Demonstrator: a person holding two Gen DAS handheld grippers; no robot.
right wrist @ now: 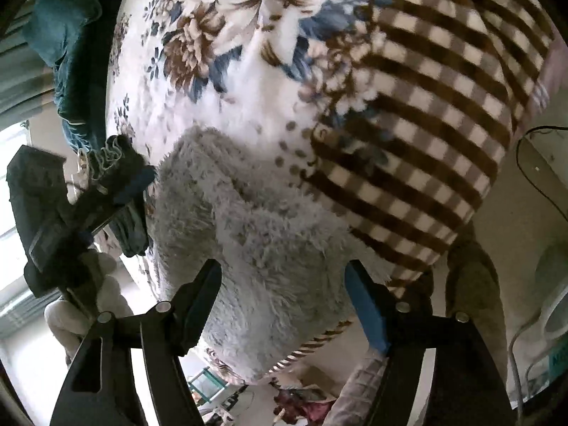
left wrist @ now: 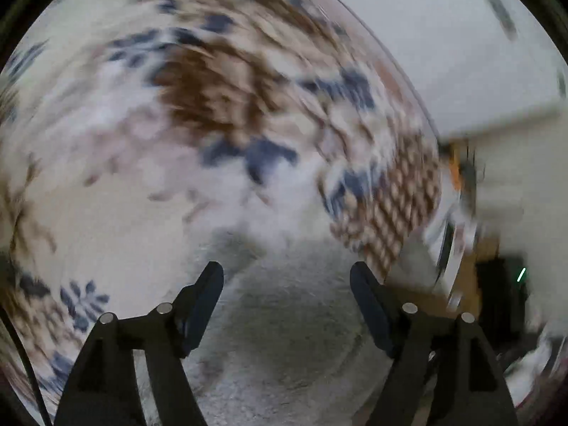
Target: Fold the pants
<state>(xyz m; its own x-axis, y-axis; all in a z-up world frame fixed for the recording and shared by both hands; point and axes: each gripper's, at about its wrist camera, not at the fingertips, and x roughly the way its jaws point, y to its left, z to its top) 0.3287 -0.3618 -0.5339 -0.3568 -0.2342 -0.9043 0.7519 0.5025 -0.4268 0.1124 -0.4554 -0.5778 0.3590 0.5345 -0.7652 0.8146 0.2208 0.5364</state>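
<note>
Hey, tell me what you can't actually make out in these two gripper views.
- Left wrist view: motion blur smears the floral blanket; clutter at right is unreadable.
- Right wrist view: grey fluffy pants run behind the right gripper, near edge hidden.
- Left gripper: bunched dark fabric hides its fingertips.

- We see a fleece blanket (right wrist: 255, 81) with brown and blue flowers on white spread across the bed; it is motion-blurred in the left wrist view (left wrist: 198, 81).
- A brown-and-cream checked blanket (right wrist: 436, 113) lies beside the floral one, touching it, and hangs over the bed's edge.
- A teal cloth (right wrist: 60, 25) sits bunched at the far left of the right wrist view.
- We note a dark cable (right wrist: 532, 163) curving against the pale wall at right.
- A window (right wrist: 10, 163) glows bright at left.
</note>
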